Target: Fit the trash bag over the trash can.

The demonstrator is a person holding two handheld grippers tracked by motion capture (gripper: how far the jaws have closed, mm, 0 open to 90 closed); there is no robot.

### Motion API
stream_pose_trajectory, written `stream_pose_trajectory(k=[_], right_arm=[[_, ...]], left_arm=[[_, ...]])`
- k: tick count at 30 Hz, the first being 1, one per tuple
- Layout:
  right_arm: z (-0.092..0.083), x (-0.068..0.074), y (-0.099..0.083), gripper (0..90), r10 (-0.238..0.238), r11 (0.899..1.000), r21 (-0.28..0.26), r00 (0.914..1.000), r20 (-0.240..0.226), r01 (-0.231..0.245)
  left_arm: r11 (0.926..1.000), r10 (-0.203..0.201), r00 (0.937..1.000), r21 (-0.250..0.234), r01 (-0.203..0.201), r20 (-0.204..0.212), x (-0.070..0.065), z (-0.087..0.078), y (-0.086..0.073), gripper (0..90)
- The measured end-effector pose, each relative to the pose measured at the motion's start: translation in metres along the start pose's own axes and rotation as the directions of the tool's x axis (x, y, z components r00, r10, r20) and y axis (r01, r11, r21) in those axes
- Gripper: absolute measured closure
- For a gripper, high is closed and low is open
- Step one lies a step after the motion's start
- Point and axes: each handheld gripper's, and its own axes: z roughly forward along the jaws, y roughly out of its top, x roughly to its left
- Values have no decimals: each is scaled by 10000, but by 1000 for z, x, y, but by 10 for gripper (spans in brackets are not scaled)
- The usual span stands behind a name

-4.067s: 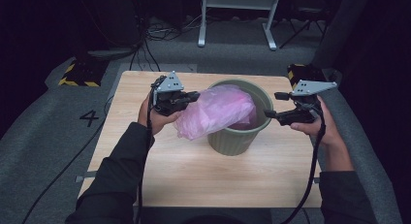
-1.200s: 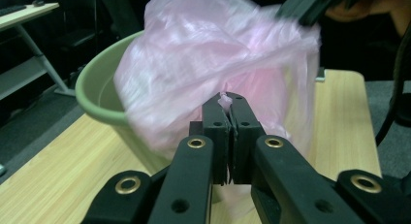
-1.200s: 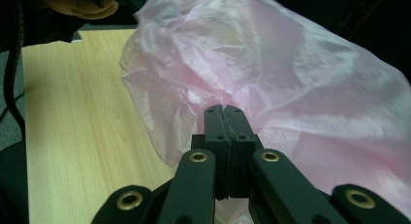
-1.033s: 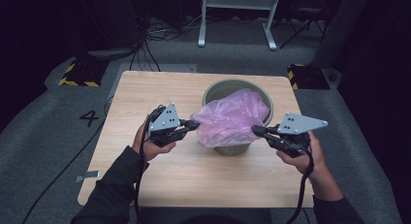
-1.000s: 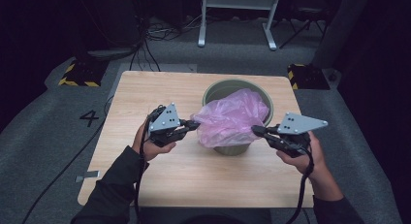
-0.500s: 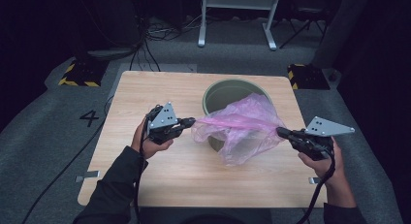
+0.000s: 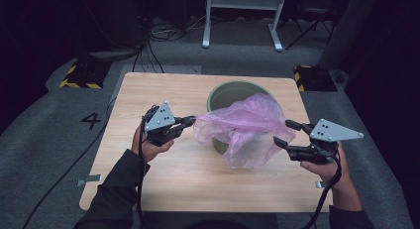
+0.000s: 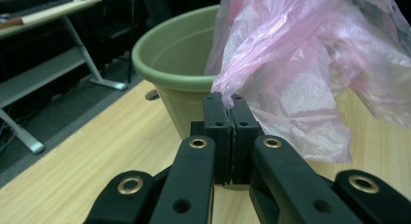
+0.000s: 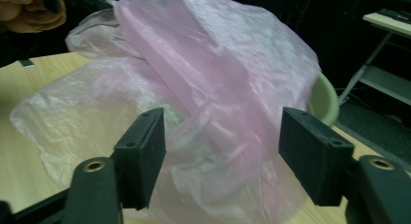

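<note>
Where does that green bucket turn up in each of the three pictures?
High view: the green bucket stands at the middle of the table, far half, partly draped by the pink bag.
Left gripper view: upper middle, behind the shut left tool.
Right gripper view: a sliver of rim at the right edge, behind the bag.
Shared landmark: the pink bag.

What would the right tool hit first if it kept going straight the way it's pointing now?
Most likely the pink plastic bag: the right tool points straight at it with jaws apart, film hanging just ahead. The green bin sits behind the bag. Exact depth is hard to judge.
</note>
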Motion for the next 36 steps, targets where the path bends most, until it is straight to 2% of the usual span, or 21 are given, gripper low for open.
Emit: stream_pose_trajectory(k=[2, 3, 4, 6, 7, 8, 11, 12, 15, 16, 17, 19, 21, 22, 25, 27, 29, 31, 33, 35, 36], right_arm=[[4, 6, 6, 327, -452, 9987, 235, 9989, 103, 450], [8, 8, 8, 344, -553, 9974, 480, 9980, 313, 538], [11, 8, 9, 393, -562, 9961, 710, 9971, 515, 524], [17, 5, 9, 486, -400, 9947, 966, 9978, 520, 348], [20, 3, 9, 574, -370, 9929, 1151, 9974, 625, 296], [23, 2, 8, 689, -541, 9896, 1375, 9956, 759, 433], [25, 1, 5, 858, -511, 9903, 1318, 9976, 476, 445], [25, 0, 4, 877, -567, 9894, 1372, 9964, 636, 475], [24, -1, 3, 891, -518, 9907, 1299, 9956, 782, 413], [23, -2, 2, 900, -501, 9911, 1277, 9951, 858, 389], [22, -3, 1, 900, -448, 9922, 1200, 9948, 919, 336], [21, -4, 0, 900, -379, 9928, 1167, 9937, 1052, 255], [21, -4, -1, 900, -374, 9935, 1109, 9930, 1123, 249], [20, -4, -1, 900, -341, 9940, 1073, 9928, 1149, 217], [19, -6, -2, 900, -111, 9965, 837, 9928, 1193, 11], [19, -8, -2, 900, 13, 9972, 744, 9923, 1239, -106], [19, -10, -2, 900, 145, 9976, 648, 9916, 1283, -230], [19, -10, -2, 900, 208, 9979, 582, 9921, 1239, -282], [20, -9, -3, 900, 227, 9979, 567, 9922, 1226, -298], [20, -9, -2, 900, 223, 9983, 518, 9934, 1128, -283], [20, -8, -2, 900, 246, 9984, 474, 9937, 1095, -300]], left_arm=[[10000, -11, 9999, -26, 10, -103, 3, -2, 0, 892], [10000, -33, 9998, -57, 32, -181, 4, -3, -1, 892], [9999, -102, 9996, -74, 100, -267, 6, -4, -1, 892], [9995, -261, 9991, -200, 254, -336, 11, -6, -2, 892], [9989, -361, 9984, -308, 348, -425, 14, -8, -3, 892], [9989, -373, 9983, -291, 360, -446, 16, -9, -3, 894], [9985, -445, 9975, -348, 426, -548, 19, -12, -5, 894], [9981, -489, 9973, -388, 468, -549, 19, -13, -6, 893], [9978, -575, 9970, -352, 557, -525, 20, -15, -8, 877], [9970, -705, 9960, -361, 686, -549, 20, -15, -9, 821], [9954, -919, 9942, -340, 901, -557, 21, -15, -9, 710], [9916, -1271, 9906, -311, 1256, -508, 21, -16, -9, 557], [9844, -1710, 9837, -507, 1683, -561, 20, -22, -10, 327], [9824, -1798, 9827, -605, 1770, -441, 18, -25, -10, 277], [9883, -1441, 9896, -497, 1439, 8, 4, -31, -9, 200], [9894, -1403, 9893, -312, 1415, 389, -9, -31, -12, 182], [9888, -1464, 9868, -199, 1481, 692, -15, -30, -19, 168], [9879, -1548, 9848, 83, 1547, 791, -18, -26, -28, 163], [9793, -2018, 9718, 429, 1979, 1222, -20, -17, -40, 161], [9797, -1955, 9723, 711, 1876, 1285, -27, -6, -47, 160], [9789, -1991, 9703, 740, 1903, 1377, -30, -1, -49, 158]])
